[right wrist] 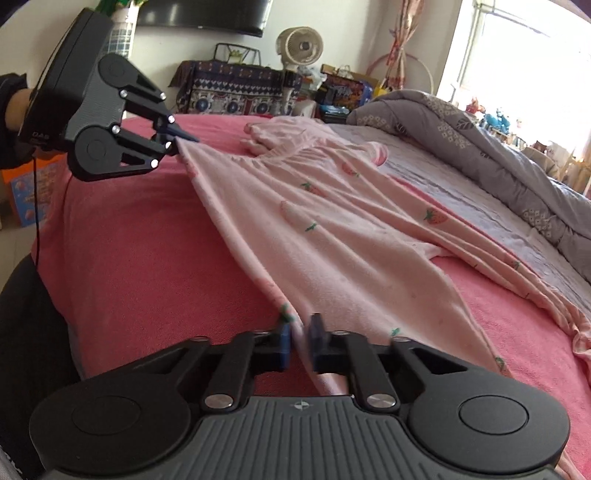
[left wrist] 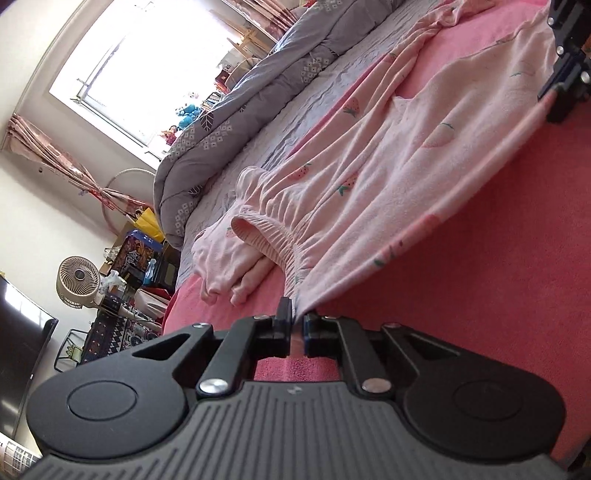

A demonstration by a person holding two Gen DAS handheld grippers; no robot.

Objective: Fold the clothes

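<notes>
Two grippers pinch one edge of the pink strawberry-print pajama pants (right wrist: 332, 229) lying on the pink bedspread (right wrist: 140, 251); left gripper (left wrist: 295, 317) clamps the waistband corner; right gripper (right wrist: 300, 332) clamps the hem.

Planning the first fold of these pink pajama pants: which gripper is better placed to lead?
Probably the left gripper: it pinches the pants at the waistband corner. The right gripper grips the same edge farther down the leg.

grey quilt (right wrist: 498, 155) bunched up by the window (left wrist: 122, 62), pink bedspread (right wrist: 140, 240), little fan (right wrist: 300, 46), tied-back curtain (left wrist: 66, 162), dark TV (right wrist: 203, 14)
</notes>
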